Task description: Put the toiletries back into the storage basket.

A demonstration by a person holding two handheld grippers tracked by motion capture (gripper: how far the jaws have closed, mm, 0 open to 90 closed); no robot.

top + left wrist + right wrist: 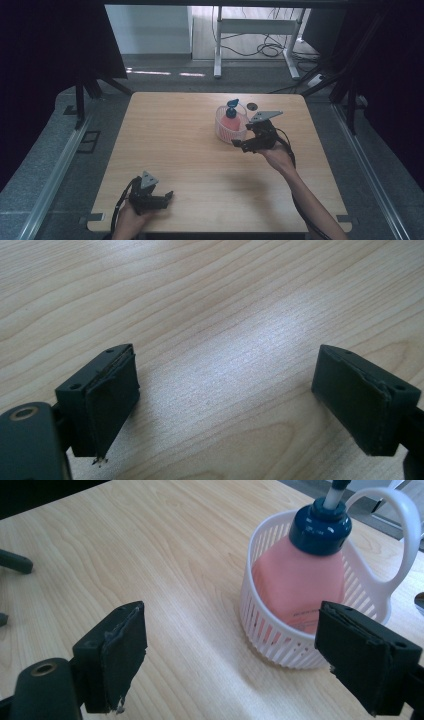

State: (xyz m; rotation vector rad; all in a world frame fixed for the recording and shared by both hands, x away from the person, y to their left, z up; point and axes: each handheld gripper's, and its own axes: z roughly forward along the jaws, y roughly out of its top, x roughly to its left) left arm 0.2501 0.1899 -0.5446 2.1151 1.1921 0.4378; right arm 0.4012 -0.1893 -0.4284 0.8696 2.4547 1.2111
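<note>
With its jaws gaping empty beside the white basket (320,625), the right claw (235,650) is probably risking nudging it and tipping the pink bottle (300,580) standing inside.

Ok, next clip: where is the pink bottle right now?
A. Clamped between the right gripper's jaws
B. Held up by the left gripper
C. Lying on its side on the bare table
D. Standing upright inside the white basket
D: the pink bottle stands upright inside the white basket, and the right gripper is beside the basket with its jaws open, nothing between them.
</note>
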